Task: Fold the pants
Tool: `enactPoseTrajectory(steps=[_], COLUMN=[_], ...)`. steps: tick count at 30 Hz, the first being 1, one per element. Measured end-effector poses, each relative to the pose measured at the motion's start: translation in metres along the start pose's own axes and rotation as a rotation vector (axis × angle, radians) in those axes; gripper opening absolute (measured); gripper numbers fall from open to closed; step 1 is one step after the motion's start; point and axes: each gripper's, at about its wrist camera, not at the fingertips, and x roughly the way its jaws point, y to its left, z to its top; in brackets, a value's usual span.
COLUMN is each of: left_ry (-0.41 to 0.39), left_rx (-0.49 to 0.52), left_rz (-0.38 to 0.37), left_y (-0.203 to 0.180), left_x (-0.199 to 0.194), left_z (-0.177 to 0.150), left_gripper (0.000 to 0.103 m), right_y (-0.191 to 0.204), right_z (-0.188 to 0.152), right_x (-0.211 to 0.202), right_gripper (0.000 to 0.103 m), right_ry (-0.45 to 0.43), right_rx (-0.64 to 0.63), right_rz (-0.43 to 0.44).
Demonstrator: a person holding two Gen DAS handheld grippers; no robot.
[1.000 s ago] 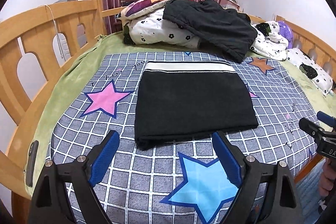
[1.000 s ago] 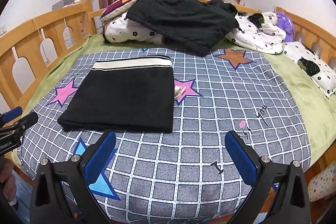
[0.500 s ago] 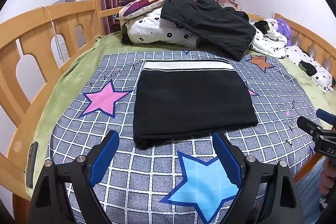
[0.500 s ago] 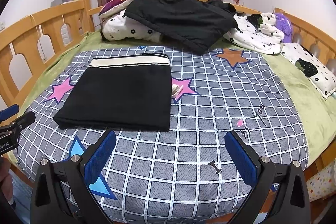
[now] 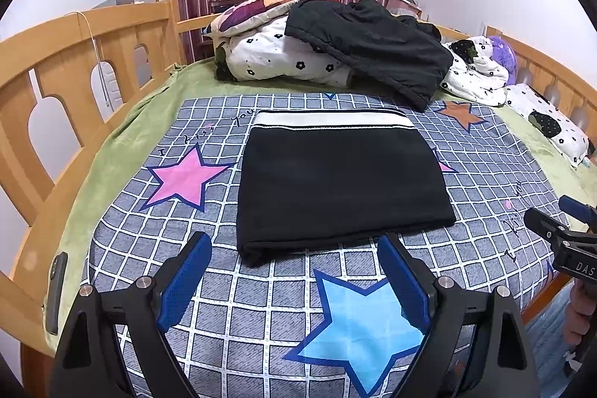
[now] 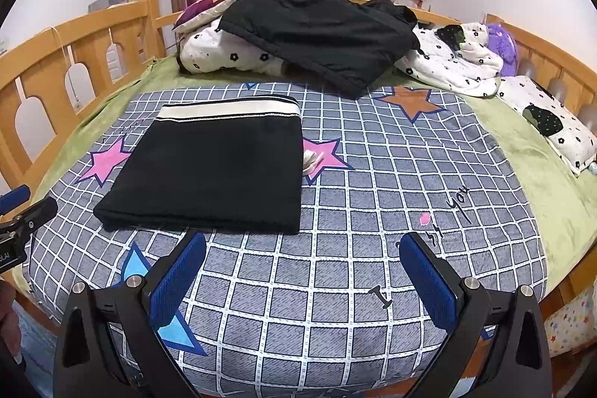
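Note:
The black pants (image 5: 335, 181) lie folded into a flat rectangle on the checked star bedspread, white waistband at the far side. They also show in the right wrist view (image 6: 220, 174), left of centre. My left gripper (image 5: 294, 271) is open and empty, hovering just short of the near fold edge. My right gripper (image 6: 304, 271) is open and empty, to the right of the near right corner of the pants. The right gripper shows at the right edge of the left wrist view (image 5: 559, 234); the left gripper shows at the left edge of the right wrist view (image 6: 26, 211).
A black jacket (image 5: 373, 43) lies on a heap of flowered bedding (image 5: 283, 62) at the back. Wooden bed rails (image 5: 74, 69) run along both sides. A dark phone (image 5: 56, 290) lies at the near left edge. A spotted pillow (image 6: 552, 125) lies at the right.
Both grippers drew back and rose slightly, so the pants look a little farther. The pants have not moved and both grippers stayed open.

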Motion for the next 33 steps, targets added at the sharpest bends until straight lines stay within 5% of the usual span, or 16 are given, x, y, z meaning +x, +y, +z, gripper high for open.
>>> enactPoseTrajectory(steps=[33], left_ry=[-0.006], left_rx=[0.003], left_rz=[0.002], left_y=[-0.0001], left_x=[-0.003], left_z=[-0.0004], left_gripper=[0.09], right_y=[0.0025], right_z=[-0.0009], right_x=[-0.0007], right_gripper=[0.102], right_ry=[0.0], right_rx=[-0.01], right_rz=[-0.012])
